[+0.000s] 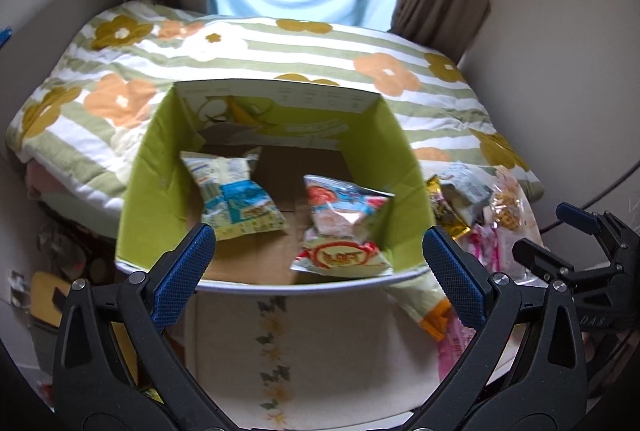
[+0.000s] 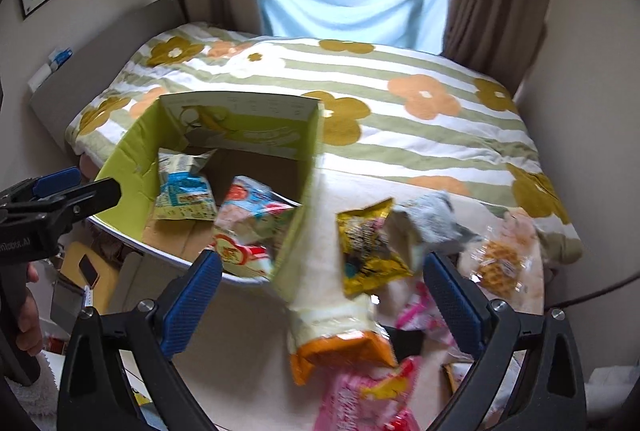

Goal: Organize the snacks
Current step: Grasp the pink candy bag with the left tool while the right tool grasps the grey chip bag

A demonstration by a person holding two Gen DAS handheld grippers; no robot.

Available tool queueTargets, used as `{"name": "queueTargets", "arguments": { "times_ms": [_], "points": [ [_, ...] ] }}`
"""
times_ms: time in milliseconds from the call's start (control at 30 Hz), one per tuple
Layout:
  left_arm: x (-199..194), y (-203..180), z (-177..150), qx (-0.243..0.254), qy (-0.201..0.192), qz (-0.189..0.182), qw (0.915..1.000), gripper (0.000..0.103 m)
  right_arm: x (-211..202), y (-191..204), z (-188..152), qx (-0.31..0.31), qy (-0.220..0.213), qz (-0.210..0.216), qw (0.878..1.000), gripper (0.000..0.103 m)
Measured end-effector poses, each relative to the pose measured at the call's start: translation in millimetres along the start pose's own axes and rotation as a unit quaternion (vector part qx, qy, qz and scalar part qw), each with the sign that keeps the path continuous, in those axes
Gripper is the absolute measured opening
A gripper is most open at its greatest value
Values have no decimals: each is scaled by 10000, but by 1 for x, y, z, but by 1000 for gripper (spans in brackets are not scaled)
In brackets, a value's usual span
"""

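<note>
So two snack packs [image 1: 240, 195] are in the green box [image 1: 148, 167] already, but a pile of snacks [image 2: 372, 251] sits beside it on the tabletop [image 1: 320, 351]. Left tongs [image 1: 320, 271] and right tongs [image 2: 324, 295] both wide, holding nothing.

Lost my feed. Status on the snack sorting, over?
Left tool open, empty. Right tool open, empty. Two packets in green box; yellow packet and others outside. Nothing in the way.

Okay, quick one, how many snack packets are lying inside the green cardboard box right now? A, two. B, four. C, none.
A: inside the box lie just two packets, a blue-and-white packet on the left and a red-and-white packet on the right; the other snacks sit outside on the table.
</note>
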State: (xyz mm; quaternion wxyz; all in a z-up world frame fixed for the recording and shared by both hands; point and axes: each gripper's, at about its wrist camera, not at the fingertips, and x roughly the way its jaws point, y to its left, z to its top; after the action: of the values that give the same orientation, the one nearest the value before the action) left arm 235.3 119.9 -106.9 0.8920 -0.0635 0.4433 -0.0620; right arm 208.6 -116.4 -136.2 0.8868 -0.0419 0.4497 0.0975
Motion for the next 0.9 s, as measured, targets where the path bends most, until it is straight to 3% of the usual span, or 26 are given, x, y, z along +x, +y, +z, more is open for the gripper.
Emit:
{"name": "queueTargets", "arguments": {
  "times_ms": [233,567,900],
  "points": [
    [-1,-67,-29,-55,105,-131,9998,103,-24,-70,-43,255,35,-71,9996,100],
    [19,-166,-90,-166,650,-205,9975,103,-53,-156,-108,348,66,-148,9993,100],
    [64,-208,-143,-545,1466,-191,9875,103,-39,-201,-157,413,373,95,9984,100]
  ]
}}
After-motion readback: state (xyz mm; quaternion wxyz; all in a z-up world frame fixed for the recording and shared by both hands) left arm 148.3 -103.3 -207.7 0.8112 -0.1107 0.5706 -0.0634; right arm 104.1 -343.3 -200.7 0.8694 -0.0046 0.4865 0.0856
